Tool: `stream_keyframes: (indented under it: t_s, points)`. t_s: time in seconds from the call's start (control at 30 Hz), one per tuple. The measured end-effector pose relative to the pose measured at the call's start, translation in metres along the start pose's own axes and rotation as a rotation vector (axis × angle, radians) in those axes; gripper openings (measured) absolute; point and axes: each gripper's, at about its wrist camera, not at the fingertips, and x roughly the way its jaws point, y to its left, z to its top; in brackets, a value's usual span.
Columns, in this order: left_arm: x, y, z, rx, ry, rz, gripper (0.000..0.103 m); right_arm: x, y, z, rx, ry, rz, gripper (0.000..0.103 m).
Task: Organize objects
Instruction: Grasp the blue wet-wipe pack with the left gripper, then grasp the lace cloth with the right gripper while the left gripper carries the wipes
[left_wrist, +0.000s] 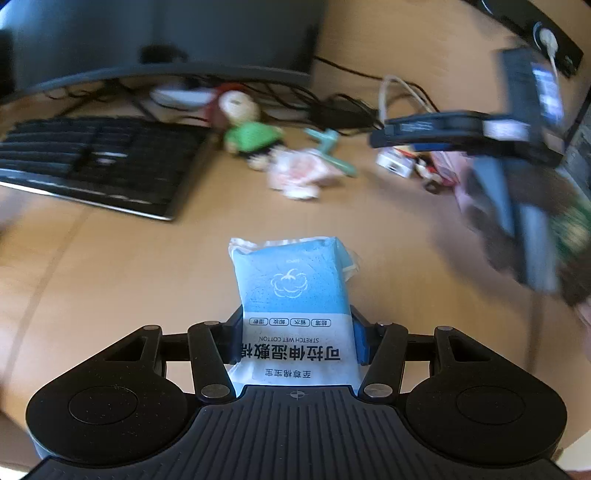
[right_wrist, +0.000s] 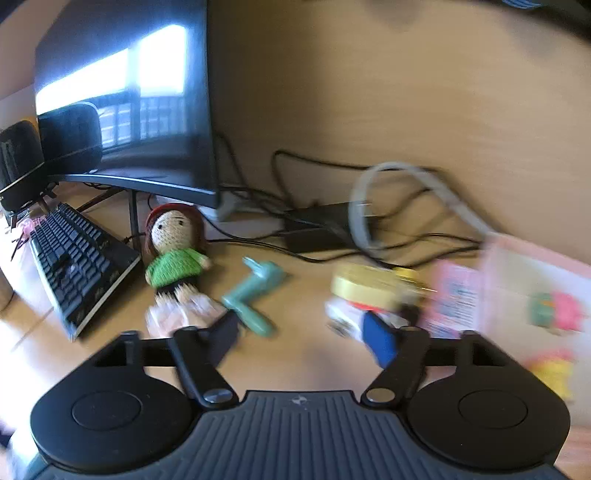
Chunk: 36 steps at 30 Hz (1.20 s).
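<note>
Cotton-pad packet (left_wrist: 295, 306), blue and white, pinched between the pads of my left gripper (left_wrist: 295, 343) above the wooden desk (left_wrist: 110, 277). My right gripper (right_wrist: 303, 343) stands spread with nothing between its fingers. Beyond lie a teal tool (right_wrist: 255, 299), a knitted doll (right_wrist: 173, 258) in green, then a black keyboard (left_wrist: 96, 162) and a monitor (right_wrist: 125, 103).

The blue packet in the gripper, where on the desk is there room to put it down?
Bare desk lies in front of the keyboard, below the blue packet. It is crowded around the doll and green toy, and cables fill the back.
</note>
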Motion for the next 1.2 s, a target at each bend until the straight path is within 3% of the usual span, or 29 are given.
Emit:
stream_keyframes:
  t_s: [0.17, 0.23, 0.3, 0.37, 0.47, 0.53, 0.6, 0.63, 0.7, 0.97, 1.2]
  points:
    - [-0.017, 0.038, -0.001, -0.036, -0.027, 0.022, 0.058, 0.063, 0.033, 0.028, 0.029, 0.016, -0.027, 0.058]
    - [-0.018, 0.048, -0.003, -0.046, -0.030, 0.022, 0.058, 0.072, 0.040, 0.033, 0.059, 0.034, -0.029, 0.058]
    - [-0.019, 0.058, -0.005, -0.062, -0.032, 0.016, 0.058, 0.065, 0.045, 0.030, 0.087, 0.023, 0.028, 0.061]
    - [-0.017, 0.065, -0.006, -0.080, -0.030, 0.004, 0.058, 0.056, 0.059, 0.019, 0.040, 0.019, 0.072, 0.068]
    - [-0.015, 0.066, -0.005, -0.072, -0.025, -0.018, 0.058, 0.056, 0.090, -0.007, -0.118, 0.055, 0.076, 0.069]
    - [-0.013, 0.062, -0.003, -0.052, -0.027, -0.038, 0.058, 0.059, 0.102, -0.021, -0.174, 0.072, 0.045, 0.063]
    - [-0.012, 0.051, -0.003, -0.028, -0.030, -0.057, 0.058, 0.057, 0.104, -0.026, -0.168, 0.093, 0.037, 0.039]
    - [-0.011, 0.046, -0.003, -0.017, -0.028, -0.065, 0.058, 0.057, 0.103, -0.025, -0.157, 0.097, 0.034, 0.035]
    - [-0.008, 0.036, -0.004, 0.001, -0.020, -0.083, 0.058, 0.040, 0.097, -0.026, -0.141, 0.078, 0.019, 0.027]
    - [0.012, -0.016, -0.004, 0.095, 0.064, -0.193, 0.058, -0.080, 0.060, -0.048, -0.165, -0.017, -0.050, 0.027]
    - [0.028, -0.097, 0.012, 0.206, 0.076, -0.303, 0.058, -0.165, -0.016, -0.092, -0.024, 0.043, -0.214, 0.027]
